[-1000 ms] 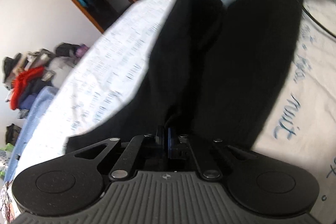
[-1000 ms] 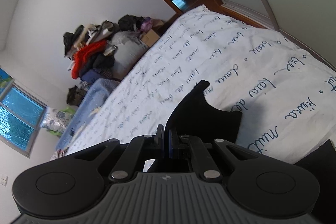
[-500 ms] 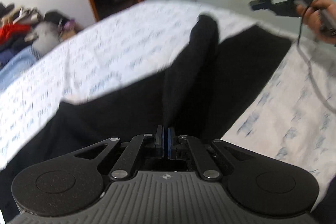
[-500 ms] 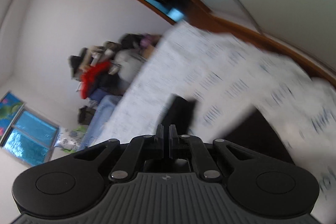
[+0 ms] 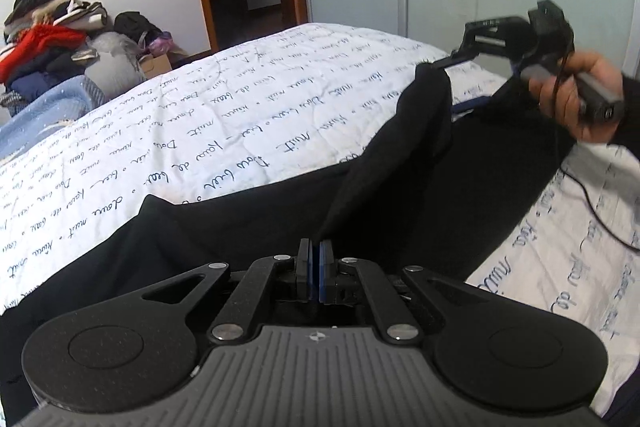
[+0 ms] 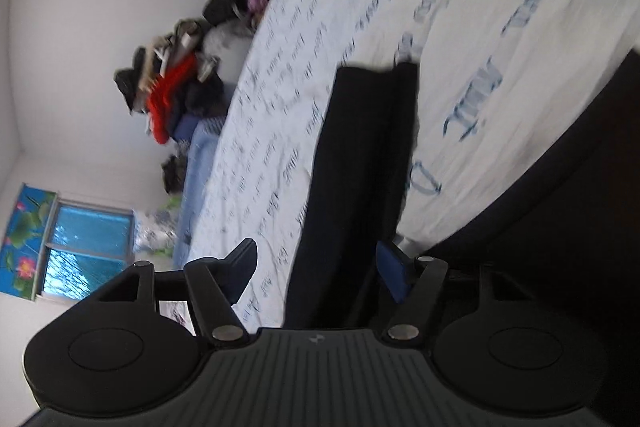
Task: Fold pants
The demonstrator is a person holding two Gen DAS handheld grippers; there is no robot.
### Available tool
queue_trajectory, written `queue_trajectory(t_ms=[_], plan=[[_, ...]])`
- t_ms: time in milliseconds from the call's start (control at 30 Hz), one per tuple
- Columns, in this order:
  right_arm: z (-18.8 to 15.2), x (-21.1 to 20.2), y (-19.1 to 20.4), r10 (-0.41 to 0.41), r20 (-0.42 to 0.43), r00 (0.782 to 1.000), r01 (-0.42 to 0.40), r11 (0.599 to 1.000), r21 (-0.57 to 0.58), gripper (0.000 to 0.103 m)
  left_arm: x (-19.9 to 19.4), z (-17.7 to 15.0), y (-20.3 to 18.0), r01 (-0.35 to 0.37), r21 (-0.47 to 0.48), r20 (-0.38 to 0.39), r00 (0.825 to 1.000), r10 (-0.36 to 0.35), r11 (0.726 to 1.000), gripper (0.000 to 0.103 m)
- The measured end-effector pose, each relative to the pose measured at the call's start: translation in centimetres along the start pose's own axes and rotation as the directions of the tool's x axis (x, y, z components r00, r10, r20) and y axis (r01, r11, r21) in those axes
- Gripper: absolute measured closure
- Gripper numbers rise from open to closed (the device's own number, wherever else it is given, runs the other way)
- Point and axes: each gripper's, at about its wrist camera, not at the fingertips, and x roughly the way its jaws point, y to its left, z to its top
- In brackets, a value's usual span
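Left tongs (image 5: 315, 269) clench black pants (image 5: 248, 227) — right tongs (image 6: 320, 267) released — bedspread (image 5: 200, 131) reads "muit".

Bed (image 5: 248, 99): open surface left of the pants (image 5: 400, 195); cable (image 5: 592, 203) draped across right side.
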Motion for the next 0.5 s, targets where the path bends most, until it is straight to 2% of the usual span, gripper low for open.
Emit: queue_trajectory(t_ms=[133, 200, 333, 500], plan=[[-0.1, 0.7, 0.6, 0.065, 0.004, 0.998, -0.065, 0.998, 0.021, 0.037, -0.3, 0.2, 0.2, 0.002, 0.001, 0.01, 1.0, -0.002, 1.0, 0.099], [0.2, 1.0, 0.9, 0.072, 0.004, 0.997, -0.072, 0.997, 0.028, 0.037, -0.5, 0.2, 0.3, 0.0, -0.002, 0.015, 1.0, 0.0, 1.0, 0.099], [0.2, 2.1, 0.6, 0.002, -0.027, 1.0, -0.001, 0.999, 0.048, 0.037, -0.5, 0.0, 0.5, -0.003, -0.014, 0.014, 1.0, 0.003, 1.0, 0.099], [-0.5, 1.2, 1.0, -0.04, 0.008, 0.999, 0.04, 0.999, 0.0, 0.037, -0.1, -0.6, 0.4, 0.011, -0.018, -0.008, 1.0, -0.011, 1.0, 0.099]])
